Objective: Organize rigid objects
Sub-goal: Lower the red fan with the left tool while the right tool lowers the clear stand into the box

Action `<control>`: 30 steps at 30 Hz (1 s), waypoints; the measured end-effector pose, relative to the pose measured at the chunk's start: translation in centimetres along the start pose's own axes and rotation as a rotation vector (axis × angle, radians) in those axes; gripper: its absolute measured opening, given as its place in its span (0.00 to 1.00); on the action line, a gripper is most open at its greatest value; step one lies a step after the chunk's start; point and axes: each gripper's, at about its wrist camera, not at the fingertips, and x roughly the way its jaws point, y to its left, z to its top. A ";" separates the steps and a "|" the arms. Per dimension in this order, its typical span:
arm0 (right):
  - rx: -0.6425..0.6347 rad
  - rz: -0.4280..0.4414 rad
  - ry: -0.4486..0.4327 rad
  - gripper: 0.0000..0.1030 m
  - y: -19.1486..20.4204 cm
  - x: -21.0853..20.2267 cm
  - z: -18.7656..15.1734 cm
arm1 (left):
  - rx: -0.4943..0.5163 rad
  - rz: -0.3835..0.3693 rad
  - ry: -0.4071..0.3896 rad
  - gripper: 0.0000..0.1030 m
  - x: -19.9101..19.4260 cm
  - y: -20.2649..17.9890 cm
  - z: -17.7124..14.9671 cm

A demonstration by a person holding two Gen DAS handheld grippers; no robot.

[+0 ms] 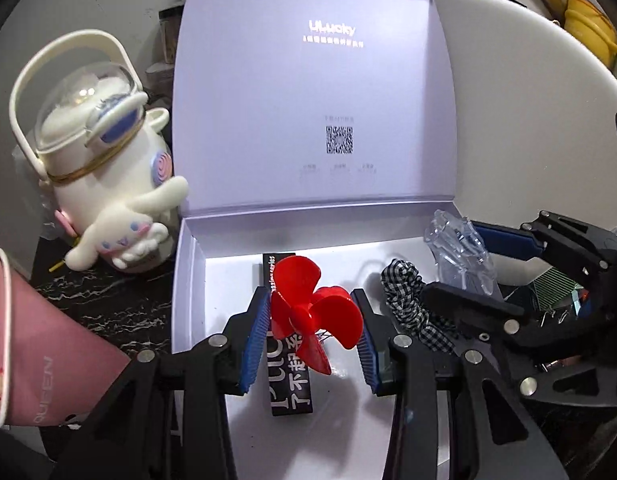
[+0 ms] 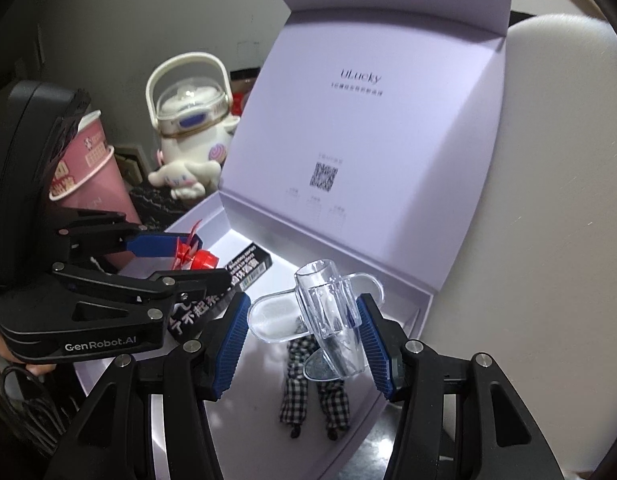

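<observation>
Box point(image 1: 188, 280) lies open, already containing a black packet point(image 1: 289, 376) and checkered cloth point(image 1: 404, 300). Left tool point(image 1: 314, 336) holds a red propeller point(image 1: 312, 312), right tool point(image 2: 304, 340) a clear plastic piece point(image 2: 328, 312); both hover over it, unplaced.

The right gripper point(image 2: 306, 338) holds a clear plastic piece point(image 2: 324, 316) between its blue pads, over the open box point(image 2: 404, 312). Below the piece, on the box floor, lies a checked cloth point(image 2: 314, 396). Ahead and to the left, the left gripper point(image 2: 200, 258) grips a red propeller point(image 2: 194, 254) above the box, with a black label point(image 2: 248, 266) lying just beyond it. The box lid point(image 2: 372, 148) stands upright ahead. Farther left stand a pink cup point(image 2: 90, 176) and a white kettle toy point(image 2: 192, 136).
</observation>
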 end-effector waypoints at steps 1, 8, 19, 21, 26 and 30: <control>0.003 0.003 0.006 0.52 0.0 0.2 -0.1 | 0.000 0.003 0.003 0.39 0.2 0.0 0.0; 0.007 0.010 0.035 0.52 -0.1 0.8 -0.6 | 0.002 0.029 0.031 0.39 1.9 -0.3 -0.3; 0.007 -0.002 0.094 0.52 -0.4 2.6 -1.5 | -0.004 0.060 0.056 0.39 3.6 -0.1 -0.2; 0.008 -0.004 0.099 0.52 -0.4 2.9 -1.5 | -0.006 0.070 0.053 0.39 3.7 -0.1 -0.1; 0.007 -0.011 0.113 0.52 -0.6 3.4 -1.7 | -0.022 0.080 0.053 0.39 3.4 0.1 -0.3; -0.007 -0.020 0.120 0.53 -0.4 3.8 -1.6 | -0.005 0.068 0.036 0.39 2.8 -0.4 -0.3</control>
